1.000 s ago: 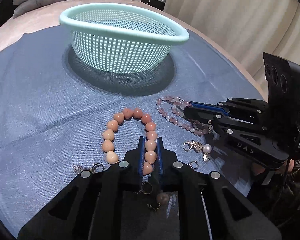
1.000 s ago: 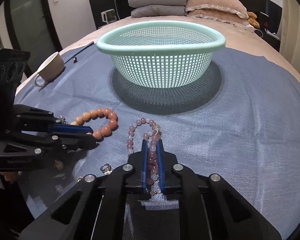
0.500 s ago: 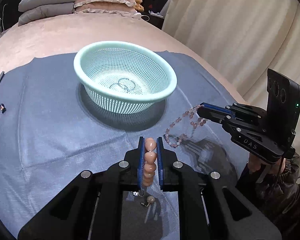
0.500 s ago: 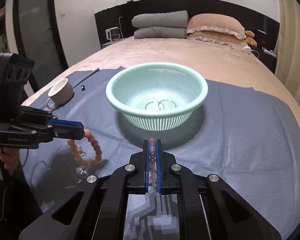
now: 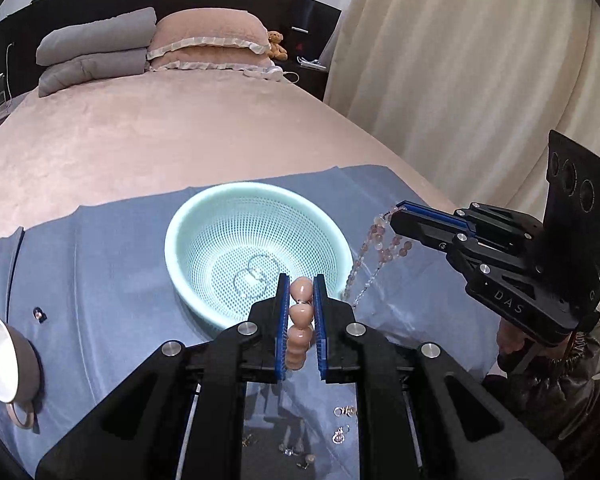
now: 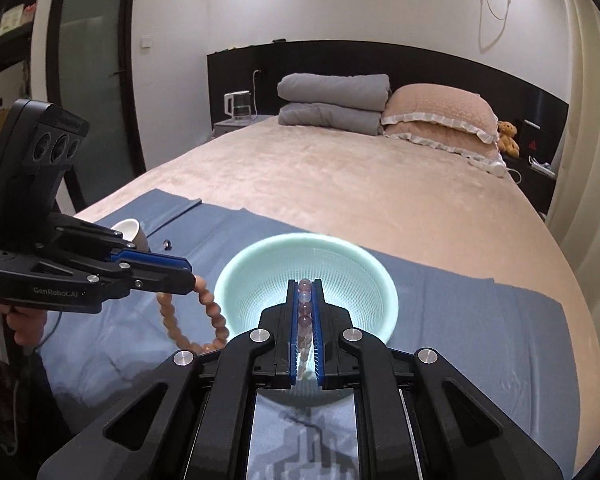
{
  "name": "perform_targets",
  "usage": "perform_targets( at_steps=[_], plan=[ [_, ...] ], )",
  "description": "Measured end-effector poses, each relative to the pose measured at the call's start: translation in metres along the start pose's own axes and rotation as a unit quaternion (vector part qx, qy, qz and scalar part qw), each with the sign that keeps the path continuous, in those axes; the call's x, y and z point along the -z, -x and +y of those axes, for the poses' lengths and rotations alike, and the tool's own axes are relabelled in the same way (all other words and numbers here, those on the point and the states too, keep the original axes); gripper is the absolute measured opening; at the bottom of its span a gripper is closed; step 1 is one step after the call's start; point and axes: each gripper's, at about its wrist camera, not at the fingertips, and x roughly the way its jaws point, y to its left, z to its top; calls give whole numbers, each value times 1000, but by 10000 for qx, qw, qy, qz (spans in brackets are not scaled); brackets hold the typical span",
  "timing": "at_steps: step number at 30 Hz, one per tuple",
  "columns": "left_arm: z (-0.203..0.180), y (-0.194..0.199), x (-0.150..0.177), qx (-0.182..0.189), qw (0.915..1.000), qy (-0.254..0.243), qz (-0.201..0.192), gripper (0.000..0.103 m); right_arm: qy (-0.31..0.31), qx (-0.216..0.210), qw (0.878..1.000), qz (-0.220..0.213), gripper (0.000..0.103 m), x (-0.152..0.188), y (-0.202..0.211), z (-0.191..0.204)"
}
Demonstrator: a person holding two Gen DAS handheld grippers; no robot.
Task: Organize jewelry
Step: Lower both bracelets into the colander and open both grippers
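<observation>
Bedroom, wide bed [image 6: 340, 184] under a beige plush cover, grey-blue cloth [image 5: 100, 280] spread across its near end.

- Mint-green perforated plastic basket [image 5: 256, 196], on the cloth at 12 o'clock from both grippers; thin wire hoops lie inside.
- Left gripper [image 5: 300, 292], clamped on a bracelet of peach heart-shaped beads [image 5: 300, 312]; its loop hangs clear above the cloth.
- Right gripper [image 6: 305, 292], clenched on a strand of small pale-pink round beads [image 6: 304, 304], which dangles just beside the basket at 3 o'clock.
- Brown cup with white inside [image 5: 4, 360], at 9 o'clock, well apart.
- Small silver earrings [image 5: 340, 424], scattered on the cloth at 6 o'clock.
</observation>
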Motion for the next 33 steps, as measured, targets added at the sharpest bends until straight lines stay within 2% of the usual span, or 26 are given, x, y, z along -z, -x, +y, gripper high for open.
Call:
perform_targets(
  at_steps=[3, 7, 11, 19, 27, 28, 29, 30, 31, 32, 33],
  plan=[
    [-2, -15, -21, 31, 10000, -20, 2, 12, -57, -29, 10000, 4, 6, -8, -14, -4],
    [2, -39, -27, 12, 9998, -46, 183, 12, -190, -90, 9997, 152, 6, -3, -38, -12],
    [15, -70, -19, 93, 9988, 132, 454, 12, -358, -112, 9983, 452, 6, 15, -67, -20],
    [35, -129, 10, 19, 9932, 502, 1052, 12, -634, -64, 9919, 1103, 6, 56, -115, -33],
    [34, -126, 11, 53, 9930, 568, 1031, 13, -629, 46, 9935, 950, 10, 58, -105, -33],
    [36, -125, 11, 99, 9928, 603, 1032, 17, -632, 77, 9936, 930, 10, 57, -103, -33],
    [37, -121, 11, 136, 9925, 652, 1030, 21, -628, 116, 9938, 912, 15, 57, -100, -33],
    [37, -117, 12, 191, 9920, 720, 1018, 33, -627, 165, 9940, 884, 25, 57, -96, -33],
    [39, -113, 13, 244, 9916, 790, 997, 38, -627, 228, 9943, 837, 31, 57, -91, -33],
    [40, -108, 14, 258, 9913, 843, 973, 38, -618, 262, 9948, 772, 41, 57, -86, -33],
    [41, -103, 15, 244, 9914, 863, 948, 38, -601, 277, 9952, 723, 44, 58, -81, -32]
  ],
)
